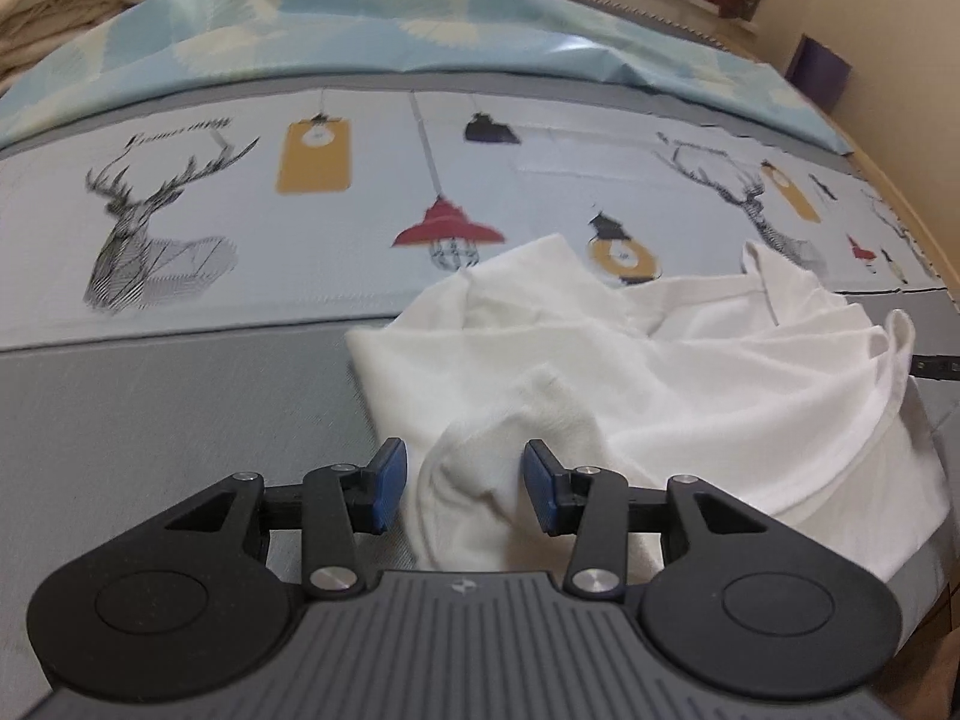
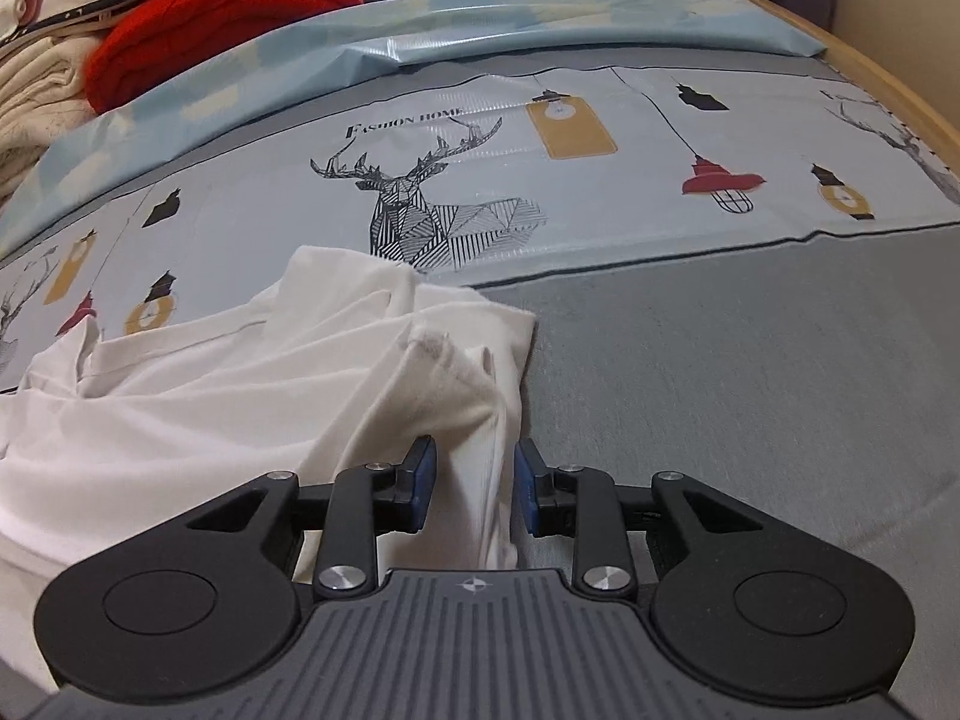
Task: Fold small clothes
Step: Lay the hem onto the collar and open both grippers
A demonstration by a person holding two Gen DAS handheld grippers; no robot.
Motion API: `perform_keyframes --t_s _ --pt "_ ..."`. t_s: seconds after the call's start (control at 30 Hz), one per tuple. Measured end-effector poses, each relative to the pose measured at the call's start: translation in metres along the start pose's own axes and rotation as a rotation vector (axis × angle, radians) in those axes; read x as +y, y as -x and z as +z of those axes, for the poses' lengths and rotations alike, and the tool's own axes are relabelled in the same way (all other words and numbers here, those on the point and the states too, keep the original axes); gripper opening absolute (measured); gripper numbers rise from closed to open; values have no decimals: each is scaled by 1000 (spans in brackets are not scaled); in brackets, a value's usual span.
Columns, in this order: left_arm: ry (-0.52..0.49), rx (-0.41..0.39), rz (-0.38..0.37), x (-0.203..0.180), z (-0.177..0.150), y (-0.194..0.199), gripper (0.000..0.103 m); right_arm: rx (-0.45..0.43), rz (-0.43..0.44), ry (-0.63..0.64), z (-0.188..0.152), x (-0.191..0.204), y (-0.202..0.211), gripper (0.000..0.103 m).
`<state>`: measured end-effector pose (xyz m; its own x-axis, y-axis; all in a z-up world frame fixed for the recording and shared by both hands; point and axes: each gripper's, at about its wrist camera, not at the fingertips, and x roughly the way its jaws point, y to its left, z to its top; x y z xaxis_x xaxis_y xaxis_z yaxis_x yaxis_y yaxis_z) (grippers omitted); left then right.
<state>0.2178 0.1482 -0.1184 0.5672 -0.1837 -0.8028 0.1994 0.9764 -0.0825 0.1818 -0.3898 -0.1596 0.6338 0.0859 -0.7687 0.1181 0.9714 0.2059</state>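
Soft, rumpled white garment (image 1: 630, 372) (cotton-like) lies between both grippers' part-open jaws, pads not pressing it.

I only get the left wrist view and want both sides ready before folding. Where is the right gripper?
Observer: The right gripper is at the right edge of the white garment, jaws apart, with a fold of cloth standing between them.
Operator: Is the fold pinched?
Observer: It seems not; the pads do not appear to press it.
Operator: Anything beyond that edge?
Observer: Only the grey mat.
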Motion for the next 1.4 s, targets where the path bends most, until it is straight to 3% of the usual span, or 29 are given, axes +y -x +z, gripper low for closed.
perform_keyframes --t_s 0.23,0.33,0.37,0.4,0.5,0.57,0.63,0.7,0.77,0.83,0.93,1.13,1.27,1.33,1.37,1.4 --pt "-59 1 -39 -9 10 -20 46 -17 42 18 9 5 -12 30" --pt "-88 10 -52 -11 11 -25 29 -30 58 44 12 9 -13 22" --pt "-98 13 -45 -11 11 -25 15 -37 62 54 13 10 -13 13" --pt "-99 15 -48 -9 12 -25 10 -47 64 59 14 11 -12 7" --pt "-80 -16 -67 -4 16 -18 5 -87 66 53 18 11 -7 5" --pt "-47 -91 -46 3 23 -5 4 -139 68 17 22 9 0 4" --pt "87 -195 -18 20 30 10 4 -200 88 -71 28 3 8 4" --pt "215 -225 7 35 32 13 5 -237 69 -135 31 -2 10 5" --pt "265 -159 -34 38 31 2 6 -215 -3 -204 33 -7 2 8" --pt "234 -140 23 32 28 -2 7 -169 -31 -254 34 -14 -7 14" --pt "254 -118 37 36 26 -5 14 -129 -25 -252 29 -16 -12 16" --pt "385 -27 -31 52 19 -22 28 -67 -4 -200 21 -12 -21 23" --pt "380 -14 -18 45 21 -32 28 -71 3 -173 22 -5 -23 23" --pt "349 -10 -7 41 21 -38 28 -86 -15 -137 22 1 -22 12" --pt "329 -9 5 39 22 -41 21 -97 -23 -119 22 4 -21 6" --pt "305 -18 22 36 22 -41 7 -117 -25 -109 23 5 -18 5"
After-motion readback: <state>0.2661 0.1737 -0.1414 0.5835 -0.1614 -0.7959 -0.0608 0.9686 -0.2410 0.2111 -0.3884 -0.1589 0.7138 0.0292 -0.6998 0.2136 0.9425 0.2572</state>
